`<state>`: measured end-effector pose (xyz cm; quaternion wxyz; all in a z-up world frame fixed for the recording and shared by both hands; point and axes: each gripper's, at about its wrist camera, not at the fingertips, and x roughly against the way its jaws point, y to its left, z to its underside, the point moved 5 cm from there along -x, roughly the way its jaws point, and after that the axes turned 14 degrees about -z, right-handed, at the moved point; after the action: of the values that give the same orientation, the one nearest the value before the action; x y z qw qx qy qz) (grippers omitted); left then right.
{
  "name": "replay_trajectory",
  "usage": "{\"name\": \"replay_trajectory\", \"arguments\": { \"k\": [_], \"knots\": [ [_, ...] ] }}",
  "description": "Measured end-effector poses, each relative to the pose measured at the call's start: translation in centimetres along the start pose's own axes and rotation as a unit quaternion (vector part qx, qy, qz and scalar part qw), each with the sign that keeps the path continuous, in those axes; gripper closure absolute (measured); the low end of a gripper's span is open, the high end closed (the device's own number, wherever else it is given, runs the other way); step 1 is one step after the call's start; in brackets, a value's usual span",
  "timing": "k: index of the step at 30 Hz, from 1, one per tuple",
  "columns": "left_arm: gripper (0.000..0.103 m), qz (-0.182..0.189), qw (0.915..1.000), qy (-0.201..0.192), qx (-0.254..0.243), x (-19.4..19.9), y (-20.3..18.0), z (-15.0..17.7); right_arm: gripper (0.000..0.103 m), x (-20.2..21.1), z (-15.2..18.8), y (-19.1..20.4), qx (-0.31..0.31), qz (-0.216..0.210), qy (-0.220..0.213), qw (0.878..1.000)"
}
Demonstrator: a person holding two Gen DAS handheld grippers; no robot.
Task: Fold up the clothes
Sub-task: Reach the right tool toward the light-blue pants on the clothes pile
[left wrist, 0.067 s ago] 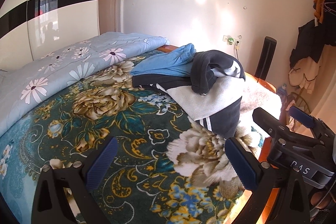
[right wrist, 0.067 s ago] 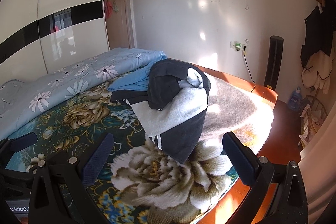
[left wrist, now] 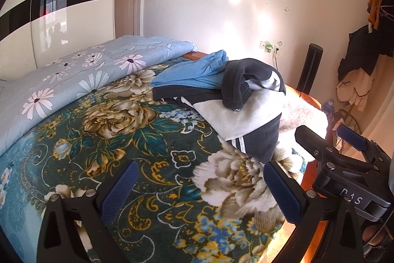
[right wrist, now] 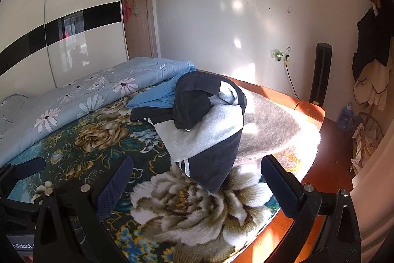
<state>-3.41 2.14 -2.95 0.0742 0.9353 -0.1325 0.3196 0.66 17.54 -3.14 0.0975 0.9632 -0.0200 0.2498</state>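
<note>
Both my left gripper (left wrist: 199,191) and right gripper (right wrist: 197,186) gape empty above the bed (left wrist: 147,147); that dark fleece jacket (right wrist: 204,134) looks soft, floppy, so I'd pinch its striped hem.

You have a bed (left wrist: 138,139) covered by a dark teal floral blanket (right wrist: 103,139). Along its far left edge lies a light blue daisy-print quilt (left wrist: 81,73). Mid-bed, a blue garment (left wrist: 194,73) lies flat, partly under a crumpled black-and-grey jacket (right wrist: 206,125) (white stripes at its near hem). Beside the jacket, toward the sunlit edge, lies a fluffy grey-white throw (right wrist: 273,125).
</note>
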Motion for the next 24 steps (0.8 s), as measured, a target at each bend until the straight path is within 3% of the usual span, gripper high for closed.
{"name": "replay_trajectory", "arguments": {
  "k": [4,12,24],
  "knots": [
    [0.0,0.001,1.0,-0.005,-0.001,0.1,0.0,-0.2,0.0,0.0,0.0,0.0,0.002,0.0,-0.001,1.0],
    [0.0,-0.034,0.9984,-0.037,-0.027,1.3,-0.2,-1.0,0.0,0.1,-0.1,0.0,0.003,-0.004,-0.007,1.0],
    [0.0,-0.048,0.998,-0.017,-0.037,2.2,-0.6,-1.1,0.0,0.7,-0.5,-0.1,0.002,-0.011,-0.013,1.0]
  ]
}}
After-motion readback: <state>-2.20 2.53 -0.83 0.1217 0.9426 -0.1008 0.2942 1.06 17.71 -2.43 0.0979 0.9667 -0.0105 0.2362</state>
